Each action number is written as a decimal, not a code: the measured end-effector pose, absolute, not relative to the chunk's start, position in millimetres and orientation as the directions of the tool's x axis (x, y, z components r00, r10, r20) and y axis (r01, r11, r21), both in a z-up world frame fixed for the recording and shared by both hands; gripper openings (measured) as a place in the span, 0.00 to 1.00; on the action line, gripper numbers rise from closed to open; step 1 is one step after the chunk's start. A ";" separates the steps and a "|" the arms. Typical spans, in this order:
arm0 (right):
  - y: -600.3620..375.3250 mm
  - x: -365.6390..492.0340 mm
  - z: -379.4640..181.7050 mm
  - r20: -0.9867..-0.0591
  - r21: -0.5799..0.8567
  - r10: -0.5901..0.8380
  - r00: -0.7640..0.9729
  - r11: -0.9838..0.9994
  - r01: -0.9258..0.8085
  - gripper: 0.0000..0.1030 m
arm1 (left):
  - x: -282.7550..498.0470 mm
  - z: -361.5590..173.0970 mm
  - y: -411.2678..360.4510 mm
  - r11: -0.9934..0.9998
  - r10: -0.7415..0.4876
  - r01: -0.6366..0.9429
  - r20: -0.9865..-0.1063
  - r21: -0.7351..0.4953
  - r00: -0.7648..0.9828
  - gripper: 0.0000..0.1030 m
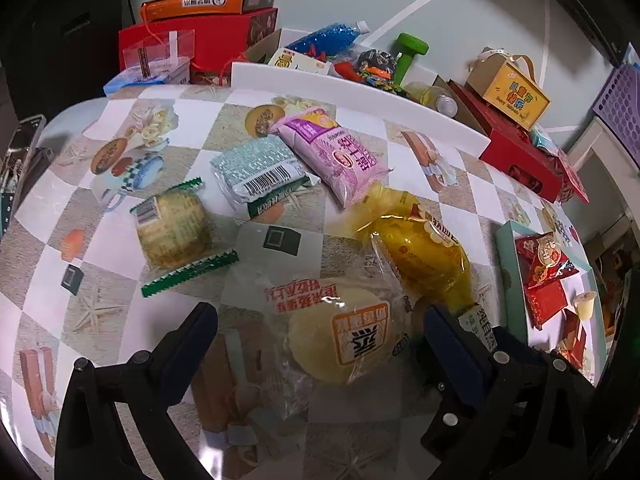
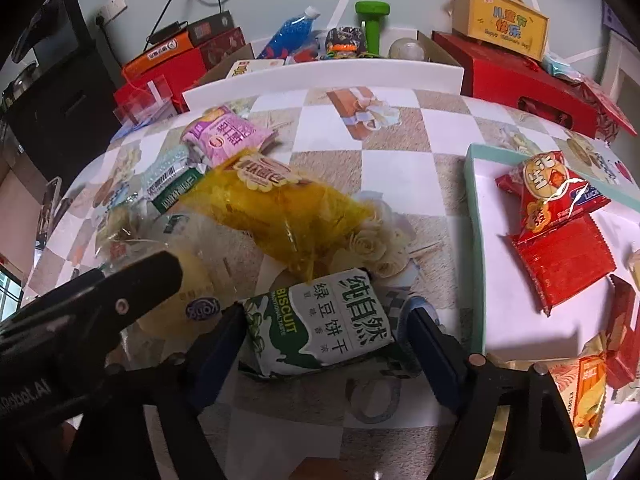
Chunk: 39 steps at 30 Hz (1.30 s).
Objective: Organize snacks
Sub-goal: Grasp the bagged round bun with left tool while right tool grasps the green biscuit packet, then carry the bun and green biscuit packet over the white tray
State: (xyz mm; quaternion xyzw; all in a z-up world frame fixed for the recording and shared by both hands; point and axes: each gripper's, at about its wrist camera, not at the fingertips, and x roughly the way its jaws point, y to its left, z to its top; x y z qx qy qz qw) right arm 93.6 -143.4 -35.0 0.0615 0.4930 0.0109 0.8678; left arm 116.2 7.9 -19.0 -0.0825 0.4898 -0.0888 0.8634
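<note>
My right gripper [image 2: 320, 340] points down at a green-and-white biscuit packet [image 2: 320, 320] lying flat on the table. The packet lies between its fingers, the left pad at the packet's edge and a narrow gap at the right pad. My left gripper [image 1: 320, 332] stands open over a clear-wrapped pale bun with an orange label [image 1: 348, 332]; neither finger touches it. A yellow bread bag [image 1: 420, 256] lies just beyond both, and one left finger [image 2: 160, 276] shows beside the biscuit packet. Further back lie a pink packet [image 1: 336, 156], a pale green packet [image 1: 260, 172] and a green-edged round cake [image 1: 176, 232].
A teal-rimmed white tray [image 2: 474, 200] at the right holds red snack packets [image 2: 556, 200] and an orange one [image 2: 584, 392]. A white board [image 1: 360, 96] fences the table's far side, with red boxes [image 1: 516, 156], a blue bottle [image 1: 324, 38] and a green dumbbell [image 1: 408, 50] behind.
</note>
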 end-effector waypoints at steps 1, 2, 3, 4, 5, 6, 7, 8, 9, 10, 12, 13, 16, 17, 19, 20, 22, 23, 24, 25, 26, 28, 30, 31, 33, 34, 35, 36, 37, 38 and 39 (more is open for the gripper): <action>-143.2 93.8 -35.6 -0.856 0.117 0.080 0.511 0.992 0.040 0.82 | 117.2 -20.7 7.2 0.970 -0.236 0.070 -0.833 -0.233 0.501 1.00; -142.9 94.1 -36.7 -0.858 0.116 0.080 0.507 0.993 0.039 0.82 | 118.5 -22.9 6.6 0.969 -0.238 0.067 -0.834 -0.237 0.497 1.00; -142.5 94.2 -37.8 -0.860 0.115 0.081 0.503 0.993 0.038 0.82 | 119.9 -25.5 6.0 0.969 -0.240 0.062 -0.837 -0.241 0.492 1.00; -141.8 94.3 -38.2 -0.861 0.109 0.076 0.503 0.993 0.036 0.82 | 120.6 -27.3 5.5 0.968 -0.240 0.059 -0.839 -0.243 0.488 1.00; -141.4 94.4 -38.1 -0.861 0.107 0.075 0.502 0.994 0.035 0.82 | 121.7 -29.9 4.8 0.968 -0.241 0.056 -0.843 -0.245 0.481 0.99; -141.3 94.1 -38.2 -0.861 0.107 0.075 0.502 0.994 0.034 0.82 | 122.1 -31.9 4.6 0.968 -0.240 0.053 -0.845 -0.245 0.477 0.99; -141.3 94.2 -38.4 -0.862 0.107 0.075 0.502 0.994 0.034 0.82 | 122.6 -33.7 4.6 0.968 -0.241 0.050 -0.847 -0.248 0.474 0.99; -141.6 94.3 -38.5 -0.862 0.107 0.076 0.502 0.994 0.034 0.82 | 123.1 -35.7 4.9 0.966 -0.245 0.044 -0.848 -0.255 0.469 0.99; -141.4 94.3 -38.5 -0.861 0.107 0.075 0.502 0.994 0.034 0.82 | 123.7 -37.3 5.8 0.963 -0.252 0.037 -0.849 -0.266 0.465 0.99; -141.4 94.3 -38.4 -0.862 0.106 0.075 0.502 0.994 0.033 0.82 | 124.5 -39.1 7.0 0.960 -0.259 0.027 -0.850 -0.278 0.459 0.99; -140.7 94.4 -39.1 -0.863 0.097 0.070 0.501 0.995 0.029 0.82 | 124.3 -39.7 9.0 0.958 -0.261 0.014 -0.847 -0.288 0.464 0.99; -140.3 94.6 -39.6 -0.863 0.094 0.067 0.500 0.995 0.028 0.82 | 124.1 -39.2 8.9 0.958 -0.260 0.013 -0.845 -0.288 0.468 0.99; -139.6 94.6 -39.8 -0.863 0.088 0.063 0.501 0.996 0.026 0.82 | 123.7 -40.2 4.6 0.963 -0.245 0.018 -0.846 -0.269 0.473 0.99; -139.8 94.4 -39.7 -0.863 0.088 0.064 0.501 0.996 0.026 0.82 | 123.5 -40.2 3.2 0.965 -0.240 0.021 -0.846 -0.262 0.475 0.99; -139.5 94.2 -39.6 -0.863 0.089 0.064 0.501 0.996 0.026 0.82 | 122.9 -39.6 1.7 0.962 -0.252 0.026 -0.840 -0.273 0.481 0.99; -139.5 94.2 -39.5 -0.863 0.088 0.064 0.501 0.996 0.025 0.82 | 123.2 -39.3 2.6 0.959 -0.261 0.026 -0.836 -0.284 0.483 0.99; -139.4 94.1 -39.6 -0.863 0.089 0.064 0.501 0.996 0.026 0.82 | 124.0 -38.7 3.0 0.955 -0.270 0.028 -0.832 -0.294 0.485 0.94; -139.0 93.9 -39.6 -0.863 0.089 0.064 0.501 0.996 0.026 0.81 | 124.0 -38.1 2.8 0.956 -0.271 0.031 -0.831 -0.293 0.486 0.88; -138.5 93.7 -40.0 -0.863 0.088 0.063 0.502 0.996 0.026 0.81 | 123.9 -37.8 2.9 0.956 -0.270 0.032 -0.831 -0.292 0.487 0.81; -138.2 93.5 -40.0 -0.863 0.088 0.063 0.502 0.996 0.026 0.81 | 124.2 -37.7 2.6 0.956 -0.270 0.031 -0.831 -0.293 0.487 0.79; -137.9 93.4 -40.1 -0.863 0.088 0.063 0.502 0.996 0.026 0.81 | 124.2 -37.7 2.8 0.954 -0.274 0.031 -0.830 -0.297 0.486 0.76; -137.4 92.6 -39.3 -0.861 0.089 0.063 0.505 0.996 0.028 0.77 | 123.1 -37.4 3.1 0.954 -0.275 0.031 -0.830 -0.298 0.486 0.72; -136.6 91.3 -37.2 -0.857 0.096 0.066 0.511 0.995 0.033 0.71 | 122.1 -36.6 3.4 0.953 -0.279 0.038 -0.827 -0.300 0.488 0.65; -137.3 90.7 -36.8 -0.857 0.102 0.071 0.511 0.994 0.033 0.70 | 121.5 -36.1 3.2 0.952 -0.283 0.041 -0.825 -0.303 0.490 0.64; -137.8 90.0 -36.0 -0.855 0.106 0.074 0.513 0.994 0.033 0.69 | 121.0 -34.7 2.4 0.952 -0.285 0.049 -0.822 -0.301 0.492 0.62; -137.9 89.4 -35.6 -0.854 0.106 0.073 0.515 0.994 0.034 0.69 | 120.7 -34.3 1.8 0.953 -0.285 0.052 -0.822 -0.299 0.493 0.62; -138.0 89.2 -34.9 -0.852 0.105 0.073 0.518 0.994 0.034 0.69 | 120.1 -33.9 1.4 0.952 -0.287 0.054 -0.822 -0.300 0.492 0.61; -138.1 88.8 -33.8 -0.850 0.105 0.071 0.522 0.994 0.034 0.69 | 120.0 -33.6 1.2 0.952 -0.290 0.057 -0.821 -0.302 0.492 0.61; -138.4 88.5 -33.1 -0.848 0.105 0.071 0.525 0.994 0.035 0.69 | 119.8 -33.2 1.2 0.950 -0.294 0.058 -0.820 -0.306 0.491 0.61; -138.9 88.1 -32.1 -0.846 0.107 0.072 0.528 0.994 0.036 0.69 | 119.5 -32.7 1.3 0.949 -0.297 0.058 -0.819 -0.309 0.492 0.61; -139.4 87.8 -31.0 -0.845 0.108 0.072 0.531 0.993 0.038 0.69 | 119.4 -32.1 1.7 0.948 -0.299 0.058 -0.817 -0.312 0.493 0.61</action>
